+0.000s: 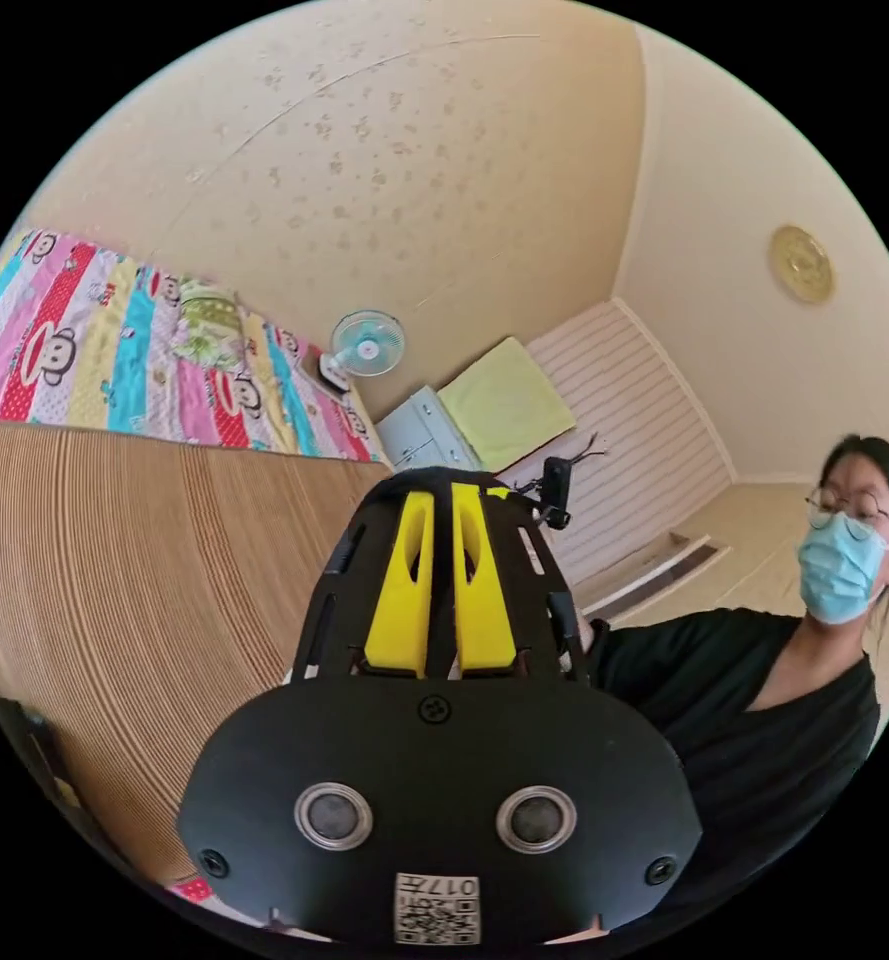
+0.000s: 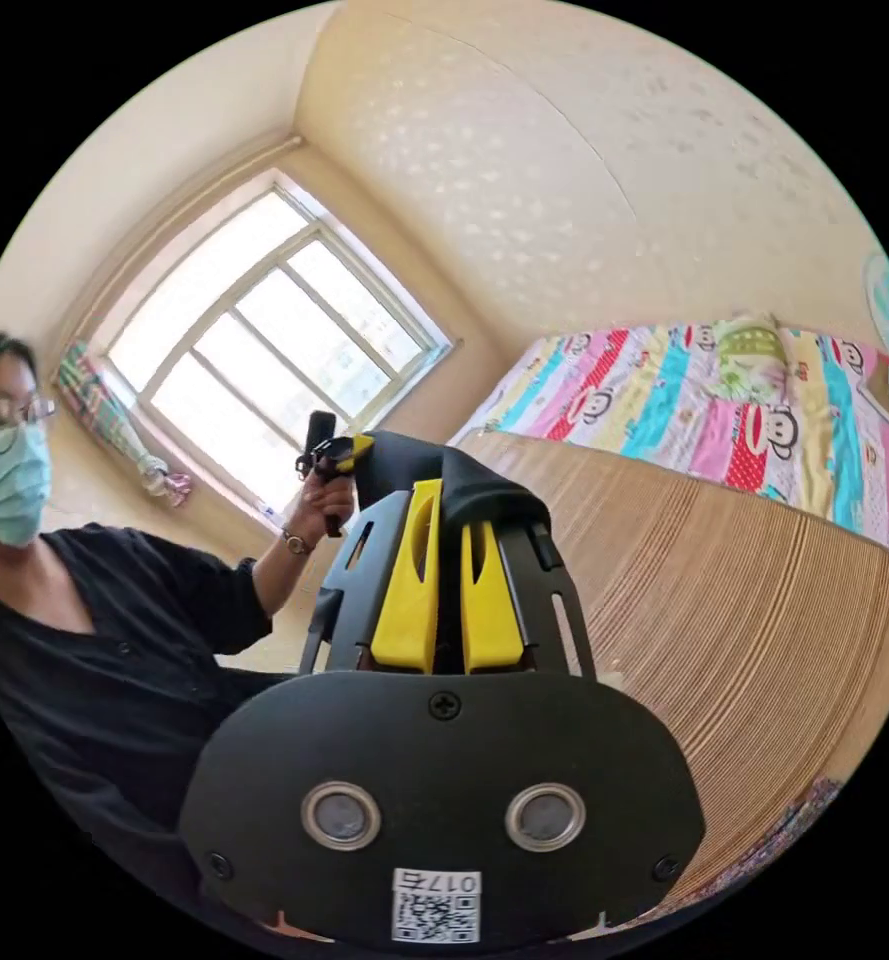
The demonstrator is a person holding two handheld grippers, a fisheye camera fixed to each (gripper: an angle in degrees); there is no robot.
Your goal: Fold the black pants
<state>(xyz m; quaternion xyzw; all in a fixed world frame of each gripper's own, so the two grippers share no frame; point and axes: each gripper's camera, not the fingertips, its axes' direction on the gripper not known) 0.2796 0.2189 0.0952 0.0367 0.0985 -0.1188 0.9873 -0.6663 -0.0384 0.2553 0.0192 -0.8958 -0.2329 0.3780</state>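
Both grippers are raised toward the ceiling. In the left gripper view, my left gripper [image 1: 442,492] has its yellow jaws close together, and a fold of the black pants [image 1: 396,484] arches over their tips. The right gripper [image 1: 556,490] shows small just beyond it. In the right gripper view, my right gripper [image 2: 452,500] is shut on the black pants [image 2: 454,465], which drape over its tips and stretch across to the left gripper [image 2: 329,455], held in a hand [image 2: 316,512]. The rest of the pants is hidden behind the grippers.
A ribbed bamboo mat [image 1: 114,570] [image 2: 754,610] covers the bed, with a bright striped monkey-print sheet [image 1: 94,345] [image 2: 684,400] beyond it. A small fan [image 1: 367,343] stands by the wall. The person [image 1: 764,700] in a black top is close by, before a window [image 2: 264,330].
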